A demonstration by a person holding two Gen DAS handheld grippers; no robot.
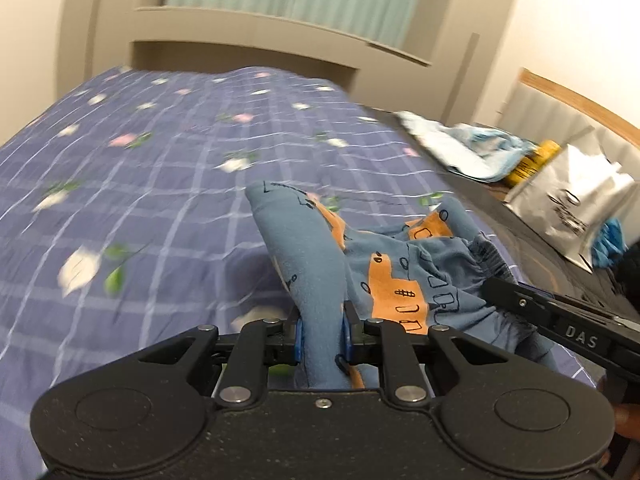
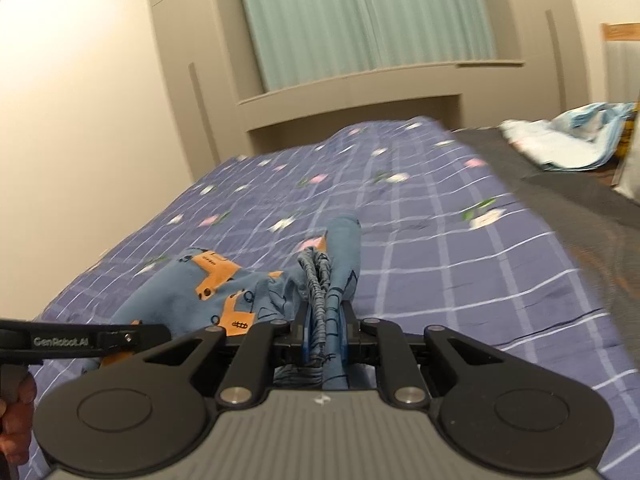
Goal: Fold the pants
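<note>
Two claws hold one pair of pants (image 1: 384, 276) over the bed (image 1: 160, 184). The left claw (image 1: 323, 334) is closed tightly on a plain blue part of the cloth, probably a leg. The right claw (image 2: 326, 334) is closed on the gathered elastic waistband (image 2: 318, 280). The pants (image 2: 224, 292) are blue with orange vehicle prints; they hang bunched between the claws, and their far ends lie on the checked bed cover near its near right part.

I judge the folding is at an early stage: the cloth is gripped and lifted, but no flat, clean fold is visible. Spreading the pants flat and folding them seems to remain.

On the dark surface to the right of the bed I count one light blue heap of cloth (image 1: 476, 152), one yellow object (image 1: 534, 162) and one white bag (image 1: 576, 204).
</note>
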